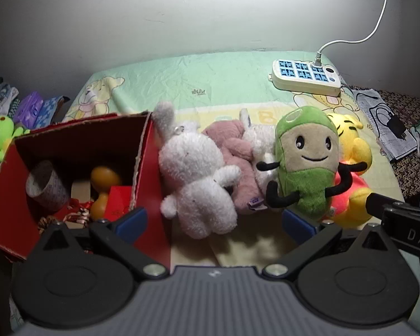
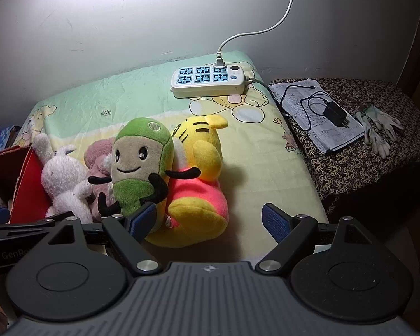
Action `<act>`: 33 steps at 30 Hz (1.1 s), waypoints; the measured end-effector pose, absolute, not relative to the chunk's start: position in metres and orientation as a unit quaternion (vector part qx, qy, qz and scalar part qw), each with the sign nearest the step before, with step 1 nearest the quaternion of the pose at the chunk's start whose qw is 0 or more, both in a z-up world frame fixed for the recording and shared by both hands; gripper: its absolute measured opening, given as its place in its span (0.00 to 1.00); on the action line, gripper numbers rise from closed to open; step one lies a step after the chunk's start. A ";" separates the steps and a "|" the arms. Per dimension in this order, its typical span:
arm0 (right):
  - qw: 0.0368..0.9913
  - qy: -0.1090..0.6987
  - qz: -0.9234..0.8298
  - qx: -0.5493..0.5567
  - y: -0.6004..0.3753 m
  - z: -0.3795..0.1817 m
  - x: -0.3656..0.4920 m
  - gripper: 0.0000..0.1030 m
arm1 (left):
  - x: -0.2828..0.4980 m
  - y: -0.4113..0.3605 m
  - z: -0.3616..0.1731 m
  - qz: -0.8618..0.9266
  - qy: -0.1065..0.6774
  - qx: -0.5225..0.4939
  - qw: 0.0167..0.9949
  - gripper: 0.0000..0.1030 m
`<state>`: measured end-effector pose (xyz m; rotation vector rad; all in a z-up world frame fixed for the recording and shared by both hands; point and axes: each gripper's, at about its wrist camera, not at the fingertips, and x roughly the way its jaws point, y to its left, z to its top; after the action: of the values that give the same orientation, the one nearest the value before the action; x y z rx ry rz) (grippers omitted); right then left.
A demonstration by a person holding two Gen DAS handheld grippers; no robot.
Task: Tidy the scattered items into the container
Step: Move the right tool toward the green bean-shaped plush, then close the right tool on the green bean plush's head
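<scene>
The left gripper is held low with its jaws spread wide. The right gripper, just beside it, is spread wide too, gripping nothing.

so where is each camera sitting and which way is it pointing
Left wrist: sits on the left tongs, open, looking forward over the bed at the red box and white bunny; the right tongs' black arm shows at the right edge.
Right wrist: sits on the right tongs, open, facing the yellow tiger plush, power strip and side table; the left tongs' arm shows at the left edge.
Shared: green plush, bunny, tiger, power strip, box.
</scene>
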<state>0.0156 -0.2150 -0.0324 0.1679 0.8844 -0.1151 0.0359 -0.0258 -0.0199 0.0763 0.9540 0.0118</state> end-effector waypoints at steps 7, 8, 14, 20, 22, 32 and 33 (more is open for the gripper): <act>0.904 0.405 -0.034 0.134 -0.235 -0.028 0.020 0.68 | 0.053 -0.044 -0.020 -0.054 0.457 0.044 0.887 0.99; 0.903 0.404 -0.029 0.141 -0.236 -0.028 0.022 0.66 | 0.053 -0.047 -0.022 -0.059 0.453 0.048 0.888 0.99; 0.900 0.398 0.016 0.178 -0.239 -0.031 0.034 0.57 | 0.064 -0.046 -0.036 -0.086 0.463 0.003 0.882 0.99; 0.894 0.401 0.056 0.192 -0.235 -0.036 0.051 0.56 | 0.076 -0.044 -0.047 -0.103 0.470 -0.033 0.876 0.98; 0.891 0.405 0.067 0.196 -0.234 -0.040 0.057 0.56 | 0.079 -0.047 -0.051 -0.105 0.473 -0.029 0.874 0.98; 0.882 0.420 0.097 0.192 -0.227 -0.051 0.082 0.46 | 0.095 -0.053 -0.065 -0.129 0.476 -0.038 0.869 0.99; 0.880 0.422 0.098 0.194 -0.226 -0.053 0.084 0.46 | 0.097 -0.053 -0.067 -0.131 0.480 -0.041 0.866 0.99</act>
<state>0.0840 -0.2265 -0.0528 0.4039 0.8790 0.2050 0.0970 -0.0529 -0.0668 -0.0859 1.0056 -0.2754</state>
